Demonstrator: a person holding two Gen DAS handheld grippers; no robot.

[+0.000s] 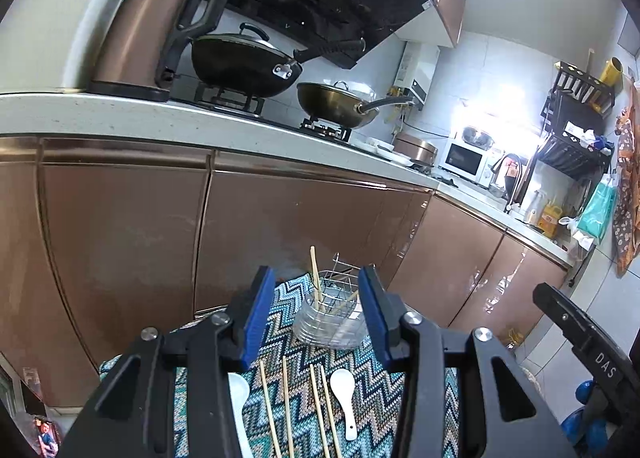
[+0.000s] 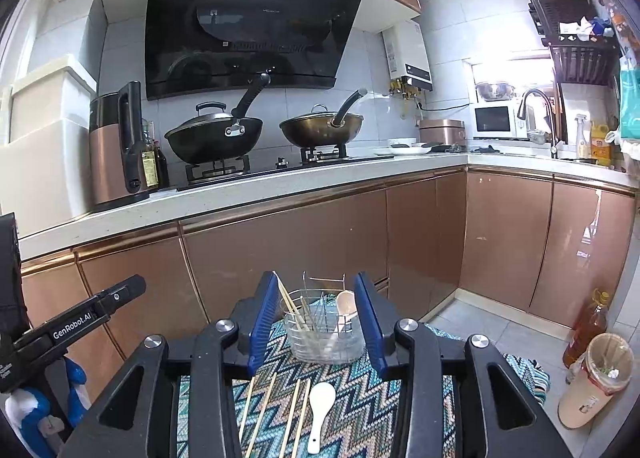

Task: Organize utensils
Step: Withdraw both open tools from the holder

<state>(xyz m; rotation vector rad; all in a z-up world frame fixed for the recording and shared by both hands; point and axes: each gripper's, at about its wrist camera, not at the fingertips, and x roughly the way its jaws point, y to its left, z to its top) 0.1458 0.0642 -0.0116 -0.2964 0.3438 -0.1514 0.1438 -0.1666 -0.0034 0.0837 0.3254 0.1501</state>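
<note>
Zigzag-patterned cloth (image 2: 352,390) in front of copper cabinet doors (image 2: 280,258). On white countertop (image 2: 240,202): copper kettle (image 2: 110,150), lidded black wok (image 2: 214,138), brass wok (image 2: 320,130), white microwave (image 2: 494,120). Range hood (image 2: 248,22) above. Oil bottle (image 2: 588,326) on floor beside lidded bin (image 2: 596,378).

Both views look forward along a pair of black gripper arms with blue-padded fingers, from low above a zigzag-patterned knitted cloth (image 1: 276,322), tilted slightly down and facing copper-coloured glossy cabinet doors (image 1: 120,242).

The left wrist camera sits close under the white speckled countertop (image 1: 168,118) edge, so the copper-and-black electric kettle (image 1: 148,30) looms large at upper left, and the counter runs away to the right.

The right wrist camera stands further back and meets the counter more squarely, taking in the whole black glass range hood (image 2: 248,22).

Both share the clear plastic utensil holder with wire frame (image 1: 332,318) (image 2: 326,330) just ahead, the bamboo chopsticks (image 1: 288,406) (image 2: 276,414) and white ceramic spoon (image 1: 346,394) (image 2: 320,406) on the cloth, and both woks. Each camera catches the other gripper at its frame edge.
</note>
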